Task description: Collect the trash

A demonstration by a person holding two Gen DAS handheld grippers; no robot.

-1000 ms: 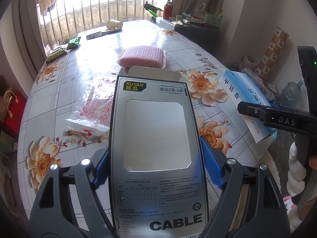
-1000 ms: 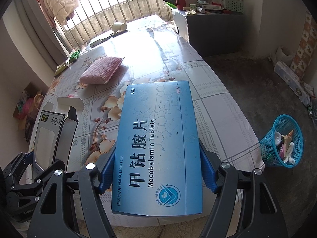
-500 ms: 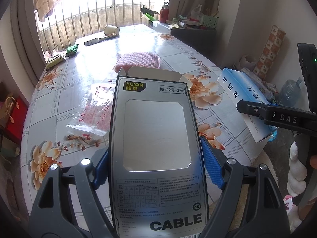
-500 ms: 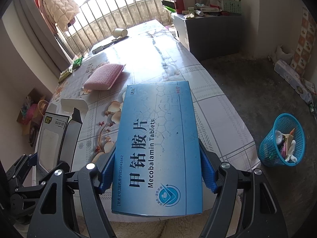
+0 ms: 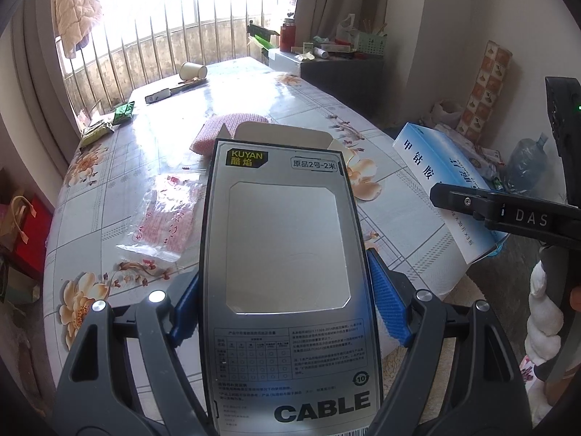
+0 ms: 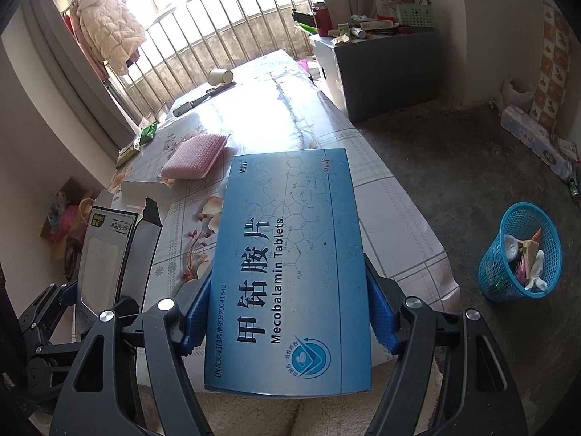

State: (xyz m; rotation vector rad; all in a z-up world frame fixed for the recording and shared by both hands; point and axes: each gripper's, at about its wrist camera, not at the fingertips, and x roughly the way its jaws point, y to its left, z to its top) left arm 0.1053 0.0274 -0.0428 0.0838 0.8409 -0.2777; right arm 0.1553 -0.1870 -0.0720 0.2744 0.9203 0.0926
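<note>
The worktop (image 5: 254, 83) still carried a plastic bag (image 5: 165, 218), wrappers and a paper cup (image 5: 193, 70) toward its far edge. The blue bin (image 6: 520, 250) on the floor was part-filled. The right hand-held gripper (image 6: 290, 321) clamped the tablet box (image 6: 290, 254), the left hand-held gripper (image 5: 288, 309) the cable box (image 5: 287, 254), both lifted clear, undelivered.
</note>
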